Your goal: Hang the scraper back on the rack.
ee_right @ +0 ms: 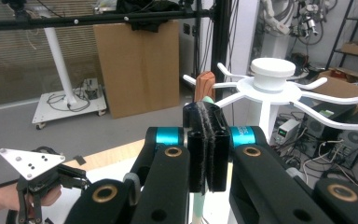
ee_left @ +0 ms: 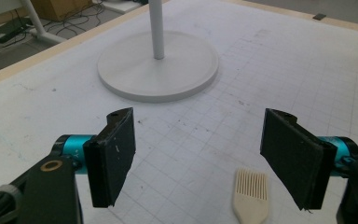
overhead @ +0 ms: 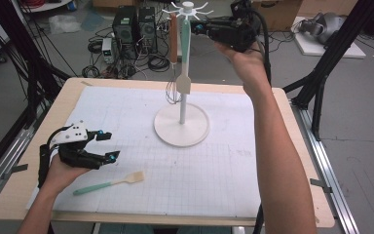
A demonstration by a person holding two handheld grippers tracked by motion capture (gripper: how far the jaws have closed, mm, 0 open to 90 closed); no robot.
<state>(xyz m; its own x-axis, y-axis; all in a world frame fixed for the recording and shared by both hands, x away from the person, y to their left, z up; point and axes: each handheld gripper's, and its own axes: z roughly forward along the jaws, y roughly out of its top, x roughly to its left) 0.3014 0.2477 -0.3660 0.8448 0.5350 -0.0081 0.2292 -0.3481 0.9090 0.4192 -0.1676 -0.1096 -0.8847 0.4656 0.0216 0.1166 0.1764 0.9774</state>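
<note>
A: Field notes, hanging utensils on the white rack [overhead: 181, 124]. Right tool [overhead: 200, 28] is up at the rack's crown of hooks, clenched on the mint handle of a spatula [overhead: 184, 58]. In the right gripper view the pads are pressed together with the mint handle running down between them [ee_right: 198, 205].

B: Is it on a hook yet?

A: Can't tell. The handle top sits right under the hooks [ee_right: 279, 88], but whether the loop has caught one is hidden behind the tool. Its cream blade hangs against the pole, well above the round base.

B: Anything already hung?

A: A whisk [overhead: 173, 63] with a wooden handle hangs from a hook just beside the spatula, wires down. I'd count that one as done.

B: And the left side?

A: Left tool [overhead: 105, 145] rests low over the near left of the surface [overhead: 253, 190], jaws wide apart, nothing between them. A second mint-handled brush [overhead: 109, 184] lies flat on the gridded mat just in front of it; its cream bristles show between the jaws in the left gripper view [ee_left: 250, 198], untouched.

B: So, progress?

A: My read: one utensil hung, one at the hooks and not yet let go, one left to pick up.
</note>
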